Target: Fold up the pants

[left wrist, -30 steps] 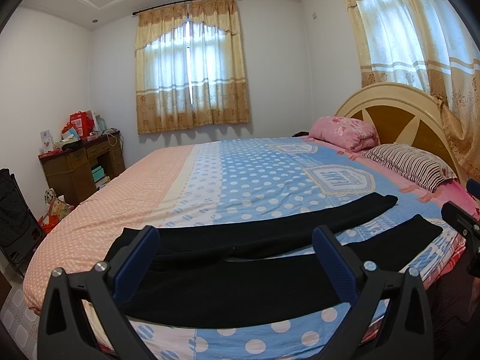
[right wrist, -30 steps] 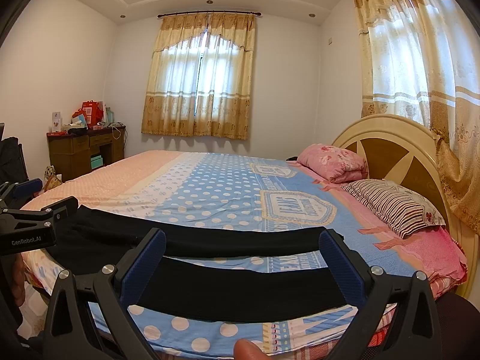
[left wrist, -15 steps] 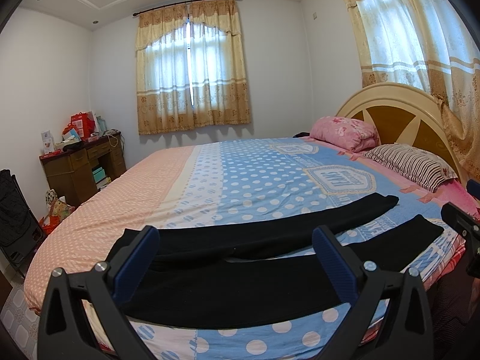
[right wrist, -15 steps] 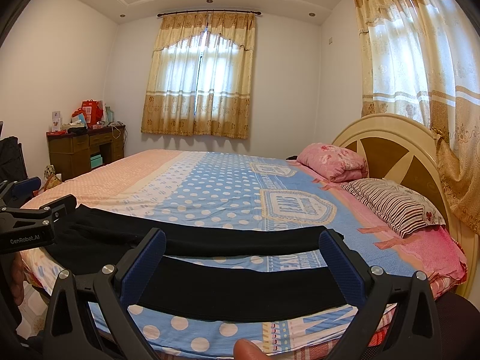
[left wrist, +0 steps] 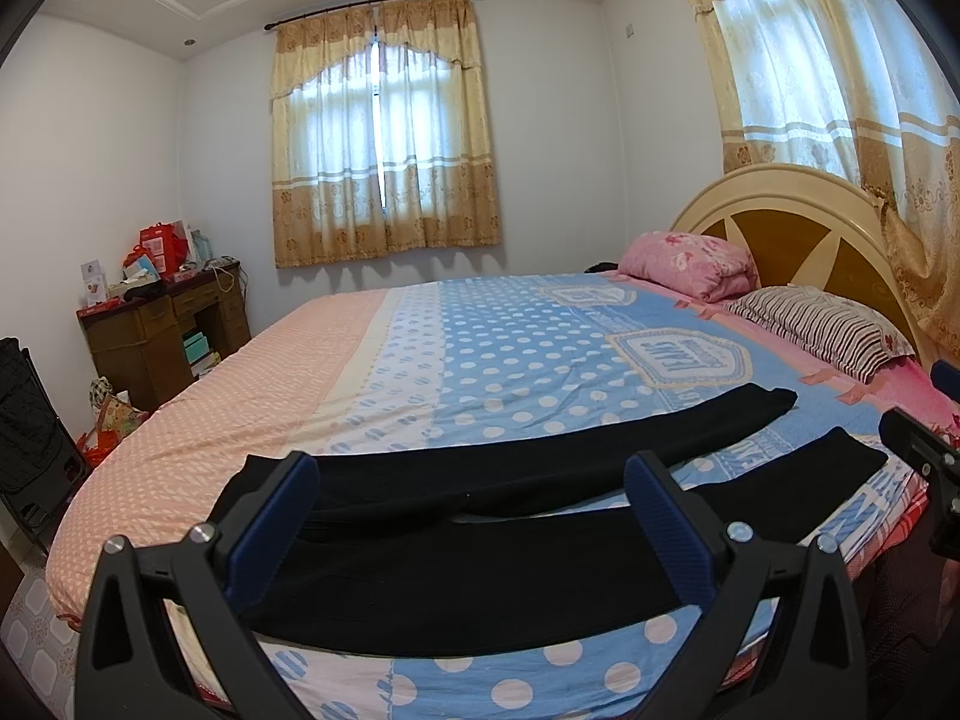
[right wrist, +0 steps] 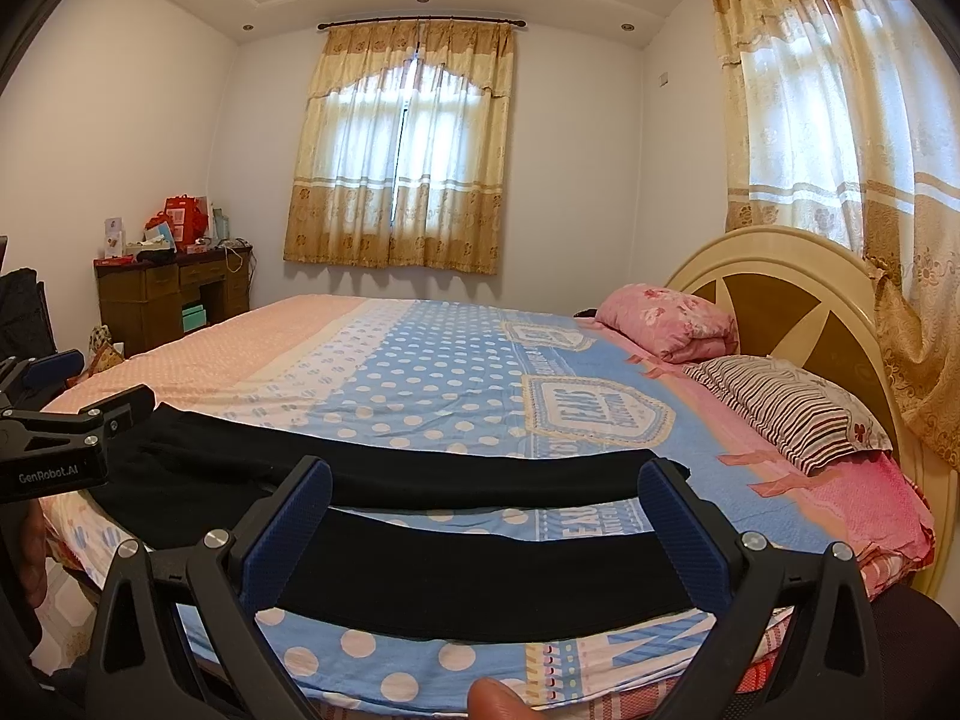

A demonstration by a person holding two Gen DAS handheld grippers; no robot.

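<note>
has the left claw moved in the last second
No. In its own view the left claw frames the pants and headboard just as before.

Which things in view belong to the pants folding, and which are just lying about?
Job:
- black pants, spread flat on the bed
- left tongs, open
- right tongs, open

Lying about:
- pink pillow
- striped pillow
- cluttered wooden desk
- curtains
</note>
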